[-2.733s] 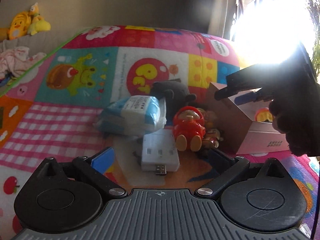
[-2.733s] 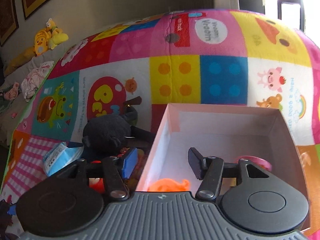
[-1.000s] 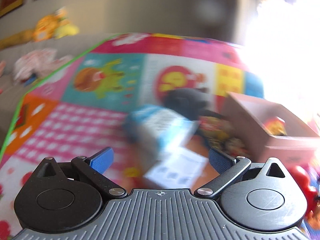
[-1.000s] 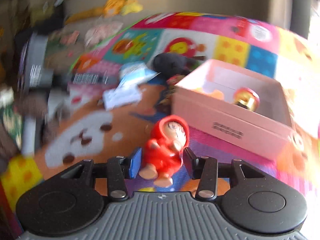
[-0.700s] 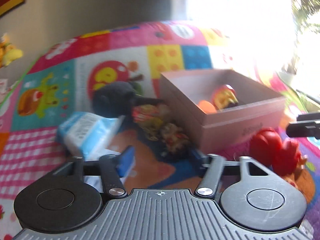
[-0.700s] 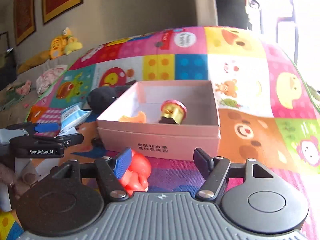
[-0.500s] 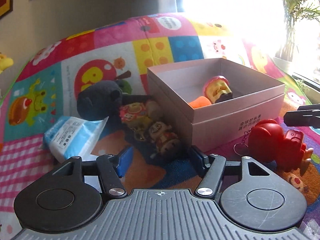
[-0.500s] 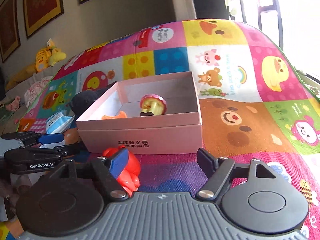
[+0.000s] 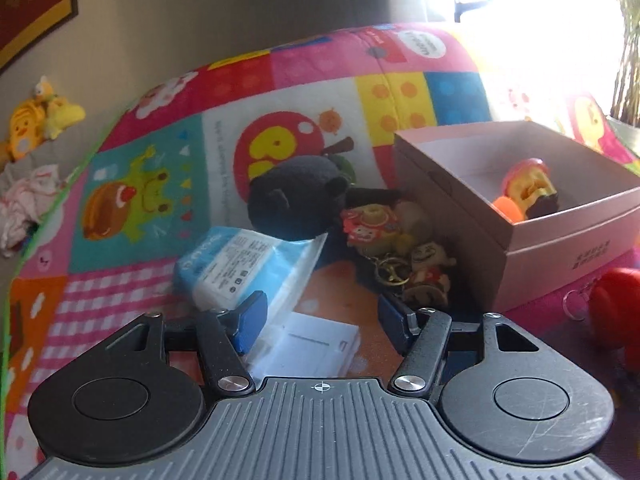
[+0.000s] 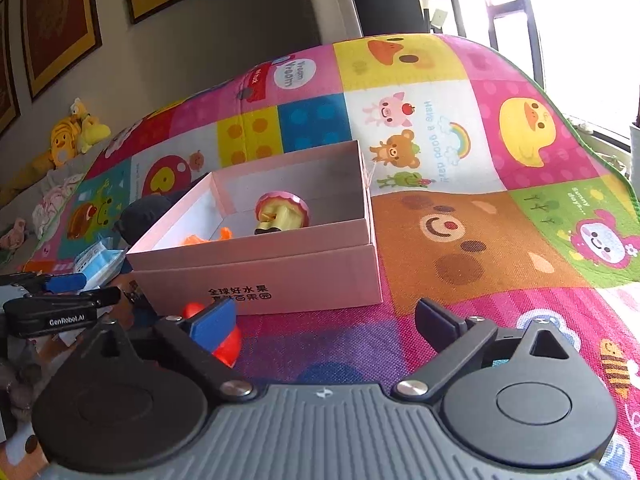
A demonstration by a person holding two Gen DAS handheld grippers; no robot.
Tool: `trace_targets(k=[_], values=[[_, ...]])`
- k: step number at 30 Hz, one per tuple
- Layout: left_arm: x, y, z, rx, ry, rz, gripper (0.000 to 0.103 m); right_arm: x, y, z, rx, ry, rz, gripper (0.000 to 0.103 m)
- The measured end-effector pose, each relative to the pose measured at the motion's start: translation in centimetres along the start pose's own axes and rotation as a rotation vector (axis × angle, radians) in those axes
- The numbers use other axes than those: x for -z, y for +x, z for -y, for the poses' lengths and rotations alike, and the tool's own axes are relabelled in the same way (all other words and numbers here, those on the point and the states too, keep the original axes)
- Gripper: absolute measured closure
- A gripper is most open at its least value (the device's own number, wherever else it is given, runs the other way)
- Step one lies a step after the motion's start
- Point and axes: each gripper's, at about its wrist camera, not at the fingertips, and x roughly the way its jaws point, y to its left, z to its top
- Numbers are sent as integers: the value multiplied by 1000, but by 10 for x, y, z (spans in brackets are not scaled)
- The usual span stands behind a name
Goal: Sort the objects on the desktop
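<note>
Red figurine (image 10: 224, 344), seemingly hard, light plastic and best taken across its body, is lying on the play mat (image 10: 480, 240) before the pink box (image 10: 280, 276); both tongs (image 9: 319, 316) (image 10: 324, 320) are gaping wide, empty.

A: What lies beyond the play mat (image 10: 452, 216)?
B: A grey wall with framed pictures (image 10: 60, 20) in gold frames. Yellow plush toys (image 9: 40, 120) sit past the mat's far left corner, a pink-and-white bundle of cloth (image 9: 24, 204) just beside them.
A: And on the right?
B: A bright window (image 10: 580, 20), with plant stems (image 9: 628, 60) near it.
</note>
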Motion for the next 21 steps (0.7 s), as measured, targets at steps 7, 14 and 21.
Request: trace_targets(k=[7,14,21], values=[[1,4,34,125,110,17,38,0,2,-1,16,-5,-3,5],[-1,20,32,137,94,-12,61,0,3,-2,24,-6,-7,3],[12,-17,34,122,140,22,66,1,3,-5,44,-14,-4,3]])
